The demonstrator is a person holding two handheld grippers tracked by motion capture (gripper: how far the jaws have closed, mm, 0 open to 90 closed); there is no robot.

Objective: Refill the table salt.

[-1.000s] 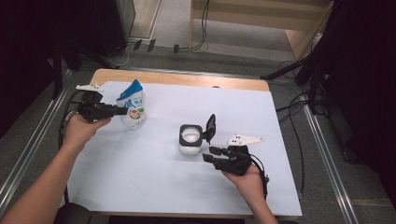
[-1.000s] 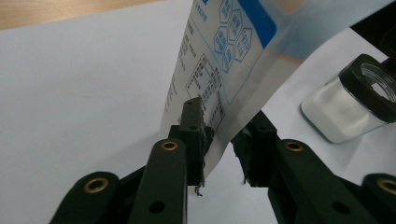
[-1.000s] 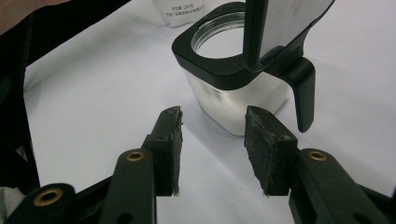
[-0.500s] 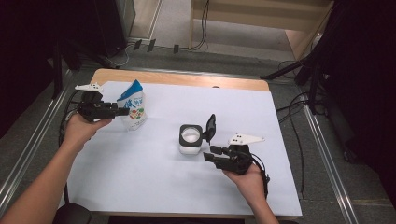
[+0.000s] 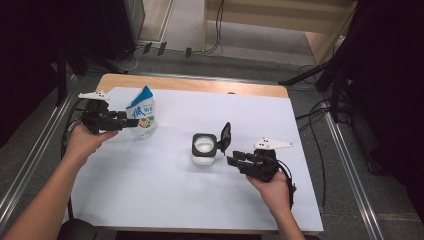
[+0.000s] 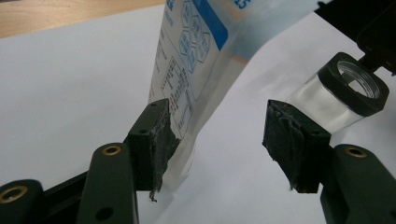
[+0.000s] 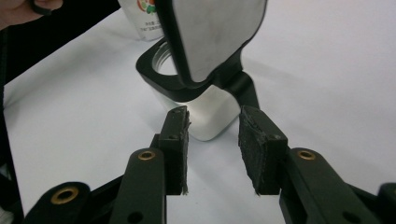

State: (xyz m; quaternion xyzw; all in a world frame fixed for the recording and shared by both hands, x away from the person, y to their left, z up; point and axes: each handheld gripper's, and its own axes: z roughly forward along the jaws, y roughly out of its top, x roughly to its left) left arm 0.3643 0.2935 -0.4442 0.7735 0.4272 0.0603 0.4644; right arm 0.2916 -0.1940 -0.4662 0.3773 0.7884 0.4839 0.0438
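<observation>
A blue-and-white pouch (image 5: 145, 113) stands upright at the table's left. My left gripper (image 5: 131, 121) reaches it from the left. Its jaws have just been opening, and the pouch's lower edge (image 6: 187, 93) sits between them next to the left pad (image 6: 156, 140), clear of the right pad (image 6: 292, 142). A clear square jar (image 5: 204, 150) with a black collar stands mid-table, its hinged black lid (image 5: 226, 135) flipped up. My right gripper (image 5: 233, 159) lies just right of it. Its jaws have just been closing and stand open (image 7: 215, 121) with nothing between them, the jar (image 7: 210, 114) just beyond the tips.
A white sheet (image 5: 165, 200) covers the wooden table (image 5: 200, 85). Metal rails run along both sides of the table. Cables trail on the floor behind and to the right. A dark chair edge (image 5: 77, 230) shows at the bottom left.
Both hands, the pouch and the jar keep their places. The left jaws look a little wider apart around the pouch's edge.
</observation>
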